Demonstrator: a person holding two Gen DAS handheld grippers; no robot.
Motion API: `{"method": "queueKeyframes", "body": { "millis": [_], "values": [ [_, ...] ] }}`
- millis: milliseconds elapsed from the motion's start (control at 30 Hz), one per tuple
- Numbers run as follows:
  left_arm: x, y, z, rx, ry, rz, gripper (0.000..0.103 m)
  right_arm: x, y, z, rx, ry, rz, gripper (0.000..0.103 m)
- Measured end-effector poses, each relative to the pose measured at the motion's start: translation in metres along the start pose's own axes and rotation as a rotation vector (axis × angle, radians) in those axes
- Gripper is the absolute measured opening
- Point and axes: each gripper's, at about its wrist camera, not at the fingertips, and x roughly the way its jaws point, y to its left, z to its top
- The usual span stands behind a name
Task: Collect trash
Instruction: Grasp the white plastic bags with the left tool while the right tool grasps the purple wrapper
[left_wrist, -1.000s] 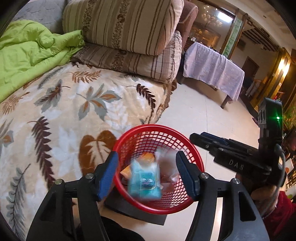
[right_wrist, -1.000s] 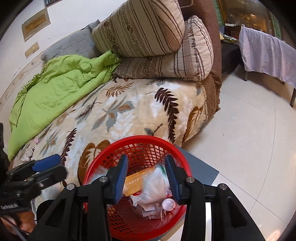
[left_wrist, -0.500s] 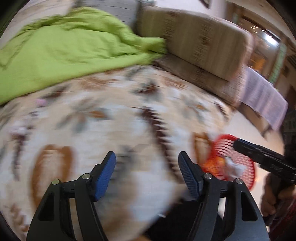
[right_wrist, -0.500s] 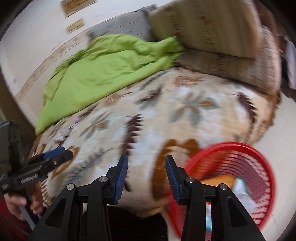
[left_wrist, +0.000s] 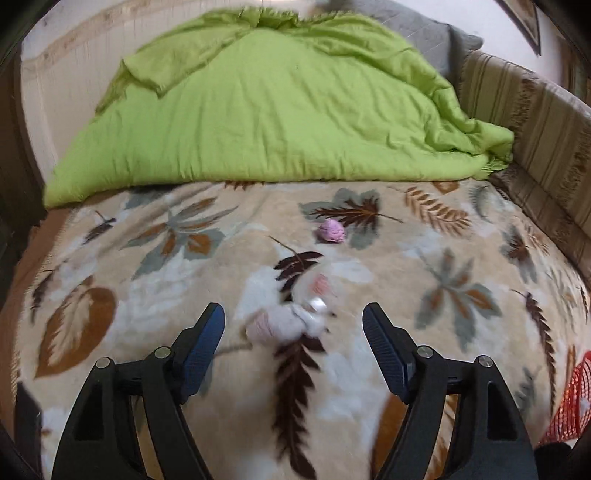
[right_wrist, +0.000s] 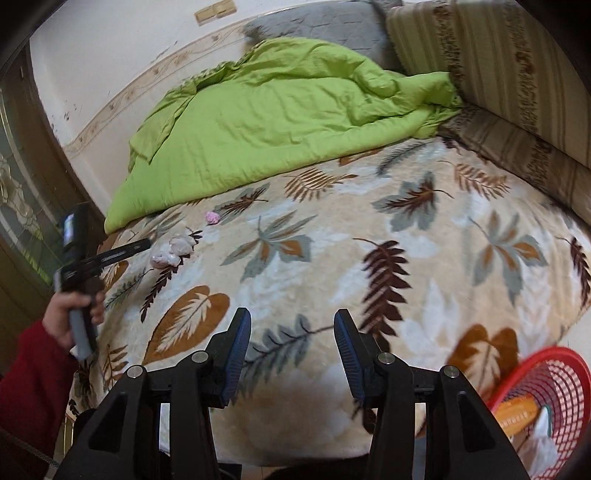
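Observation:
A crumpled clear wrapper with pale pink paper (left_wrist: 286, 319) lies on the leaf-patterned blanket (left_wrist: 461, 258), just ahead of my open left gripper (left_wrist: 293, 332) and between its blue pads. A small pink paper ball (left_wrist: 331, 230) sits farther back near the green quilt. In the right wrist view the same wrapper (right_wrist: 173, 250) and pink ball (right_wrist: 212, 218) lie at the left, with the left gripper (right_wrist: 142, 243) beside the wrapper. My right gripper (right_wrist: 291, 343) stands open over bare blanket, holding nothing. The red mesh basket (right_wrist: 561, 365) with trash in it is at the lower right.
A green quilt (left_wrist: 277, 110) covers the back of the bed. Striped pillows (right_wrist: 509, 66) line the right side. A hand in a red sleeve (right_wrist: 33, 373) holds the left gripper's handle. The basket's rim (left_wrist: 574, 402) shows at the left wrist view's right edge.
Both grippers have swung left from above the red basket to over the bed. A blue packet was dropping into the basket a second ago. The left gripper now faces the wrapper.

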Motion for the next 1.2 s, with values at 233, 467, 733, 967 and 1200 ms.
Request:
{"method": "queueKeyframes", "body": {
  "millis": [233, 467, 733, 967, 1200],
  "values": [
    [0.069, -0.013, -0.009, 0.044, 0.072, 0.038, 0.076, 0.028, 0.016, 0.024, -0.048, 0.038, 0.01, 0.051],
    [0.039, 0.001, -0.014, -0.107, -0.031, 0.113, 0.054, 0.08, 0.057, 0.062, -0.108, 0.066, 0.081, 0.052],
    [-0.016, 0.001, -0.055, -0.317, -0.104, 0.155, 0.055, 0.209, 0.118, 0.124, -0.097, 0.141, 0.161, 0.051],
    [-0.006, 0.006, -0.055, -0.286, -0.125, 0.2, 0.055, 0.305, 0.152, 0.142, -0.058, 0.218, 0.153, 0.051],
    [0.003, 0.012, -0.052, -0.3, -0.105, 0.178, 0.055, 0.367, 0.17, 0.151, -0.063, 0.249, 0.093, 0.041]
  ]
}}
